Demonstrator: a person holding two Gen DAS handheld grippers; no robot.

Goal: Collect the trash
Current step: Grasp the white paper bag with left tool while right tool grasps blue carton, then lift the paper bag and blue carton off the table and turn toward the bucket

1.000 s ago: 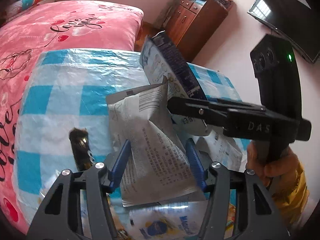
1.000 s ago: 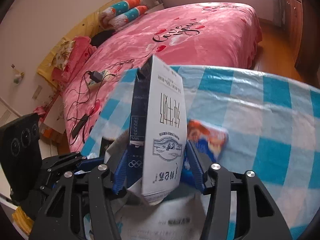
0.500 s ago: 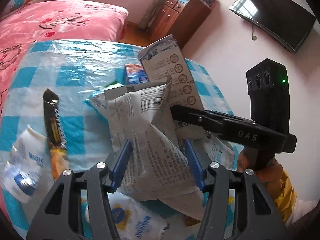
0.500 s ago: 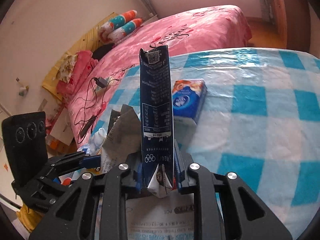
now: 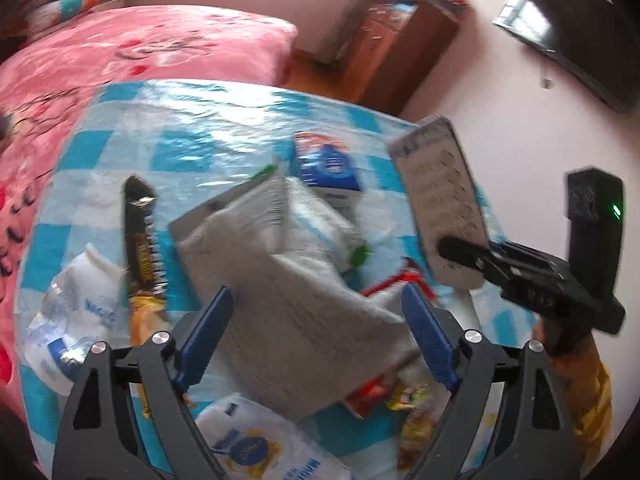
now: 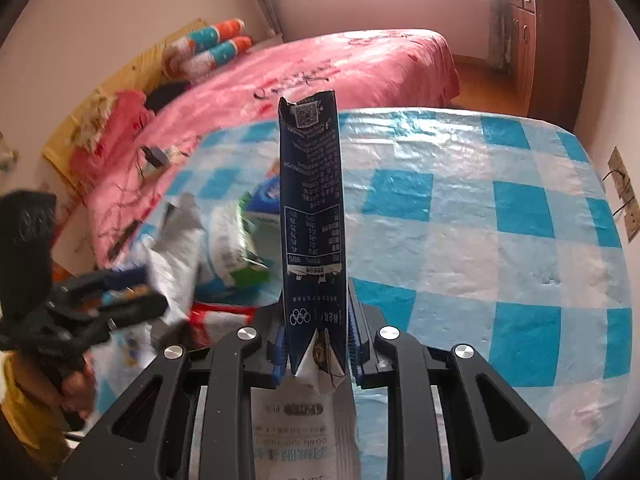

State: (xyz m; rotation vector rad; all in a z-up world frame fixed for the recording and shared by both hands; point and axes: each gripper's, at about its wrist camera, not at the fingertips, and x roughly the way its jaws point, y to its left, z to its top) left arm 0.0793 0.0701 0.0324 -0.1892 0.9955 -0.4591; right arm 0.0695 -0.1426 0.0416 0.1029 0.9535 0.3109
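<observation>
Change since earlier: left hand-held gripper [image 5: 316,332] is spreading its blue pads apart, and the grey crinkled foil wrapper [image 5: 288,300] that was pinched a second ago is now lying loose between them; the right hand-held gripper has gone from half closed to fully clenched on its carton.
Left hand-held gripper: jaws are opening, pads are standing clear of the grey wrapper on both sides, so it is releasing.
Right hand-held gripper [image 6: 316,344]: it is clamping the lower end of the tall dark-blue flattened milk carton [image 6: 312,216], which is standing upright straight ahead of the fingers.
Grey wrapper: it is resting on the trash pile directly ahead of the left pads, on the counter with the blue-and-white checked plastic cloth [image 5: 224,120].
Left of the left hand-held gripper: a black-and-yellow snack bar wrapper [image 5: 142,240] and a white crumpled plastic bag with blue print [image 5: 76,308] are lying on the cloth.
Beyond the grey wrapper: a blue-and-white tissue packet [image 5: 326,164] is lying flat.
Right of the left hand-held gripper: the other tool is holding the carton up, with a hand in a yellow sleeve [image 5: 588,384] gripping its handle.
Far side: a bed with a pink cover [image 6: 340,64] is sitting beyond the counter.
</observation>
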